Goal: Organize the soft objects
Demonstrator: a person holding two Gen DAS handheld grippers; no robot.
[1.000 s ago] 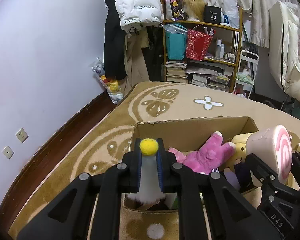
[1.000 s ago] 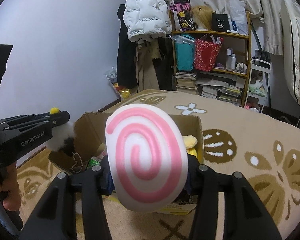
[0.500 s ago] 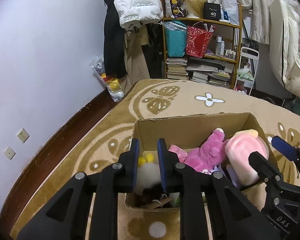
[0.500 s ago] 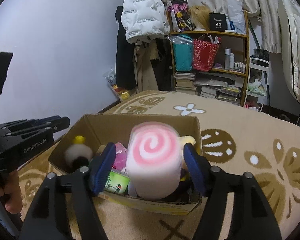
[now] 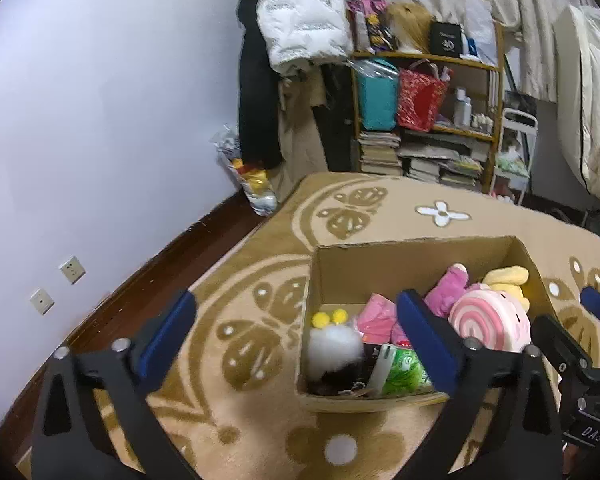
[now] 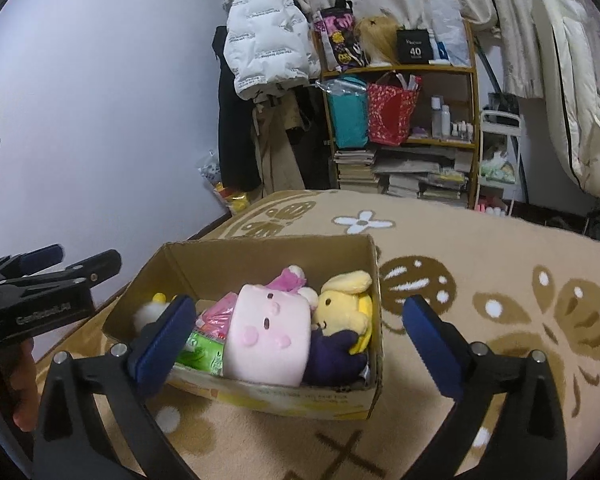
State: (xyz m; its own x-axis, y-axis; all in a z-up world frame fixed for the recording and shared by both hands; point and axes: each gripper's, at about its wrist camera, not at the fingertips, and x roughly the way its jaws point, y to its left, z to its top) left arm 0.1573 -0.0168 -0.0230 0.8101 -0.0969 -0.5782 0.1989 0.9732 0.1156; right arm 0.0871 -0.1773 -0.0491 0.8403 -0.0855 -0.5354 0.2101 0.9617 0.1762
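Both tools hang over a cardboard box (image 6: 370, 264) that sits on the patterned rug (image 6: 500, 288). The left hand-held gripper (image 5: 296, 328) has its blue-padded fingers spread wide and holds nothing; one finger lies out over the rug to the left of the box, the other over the box's middle. The right hand-held gripper (image 6: 296, 328) is likewise spread wide and empty, its fingers framing the near half of the box.

Inside the box, a pink swirl-roll plush (image 6: 268, 340) lies on its side against the near wall, its swirl end (image 5: 488, 324) turned toward the box's right side and its small face looking up. A yellow plush doll (image 6: 340, 308) in a dark outfit is packed between the roll and the right wall, touching the roll. A pink rabbit plush (image 5: 446, 290) lies behind the roll. At the left end, a white fluffy toy (image 5: 334, 346) with two yellow pom-poms sits in the near left corner. Between it and the roll lie a green packet (image 5: 404, 370) and a pink packet (image 5: 378, 316).
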